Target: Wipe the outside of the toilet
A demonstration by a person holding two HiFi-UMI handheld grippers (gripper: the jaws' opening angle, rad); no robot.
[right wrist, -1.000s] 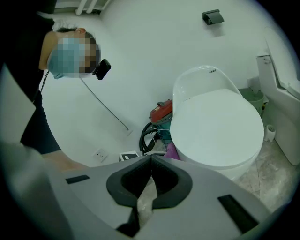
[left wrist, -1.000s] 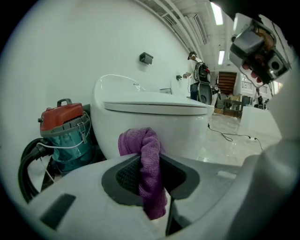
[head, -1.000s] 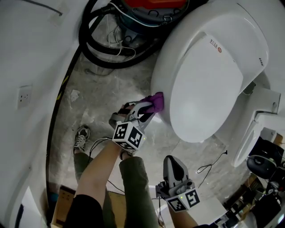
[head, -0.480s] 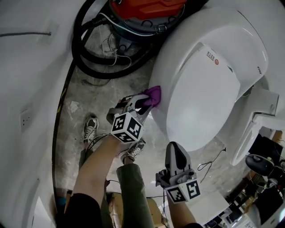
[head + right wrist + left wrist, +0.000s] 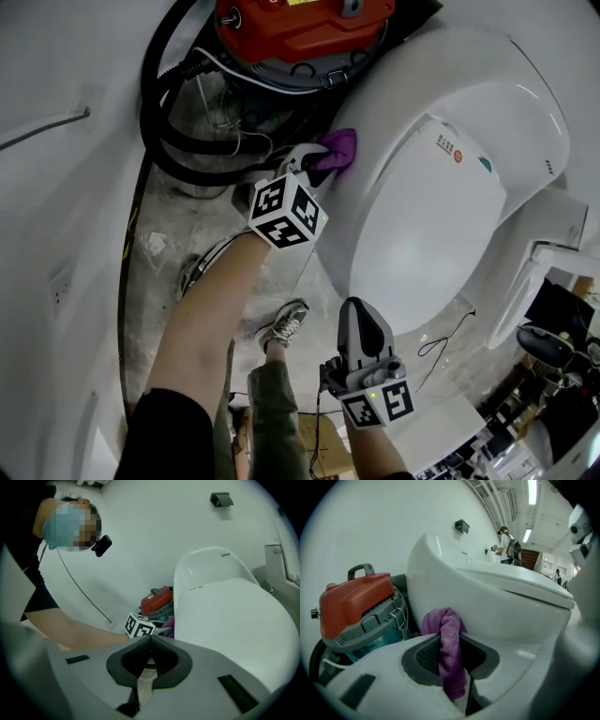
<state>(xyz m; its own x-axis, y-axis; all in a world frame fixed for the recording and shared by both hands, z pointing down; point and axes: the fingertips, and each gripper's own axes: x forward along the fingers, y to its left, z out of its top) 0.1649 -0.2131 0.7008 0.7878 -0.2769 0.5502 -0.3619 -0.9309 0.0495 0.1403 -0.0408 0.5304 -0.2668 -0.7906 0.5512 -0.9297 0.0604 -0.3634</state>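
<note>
The left gripper (image 5: 317, 161) has its jaws clamped on a purple cloth (image 5: 339, 148). The cloth bunches out past the jaw tips and presses against the curved outer wall of the toilet (image 5: 441, 206), on the side facing the red vacuum cleaner (image 5: 300, 28). Pinching the cloth with a wad ahead of the jaws probably lets soft fabric, not hard tips, meet the porcelain. The toilet's lid is down, which suits wiping the outside. The right gripper (image 5: 359, 314) has its jaws drawn together on nothing and hangs just off the toilet's front without touching it, seemingly held back to leave the wiping arm room.
</note>
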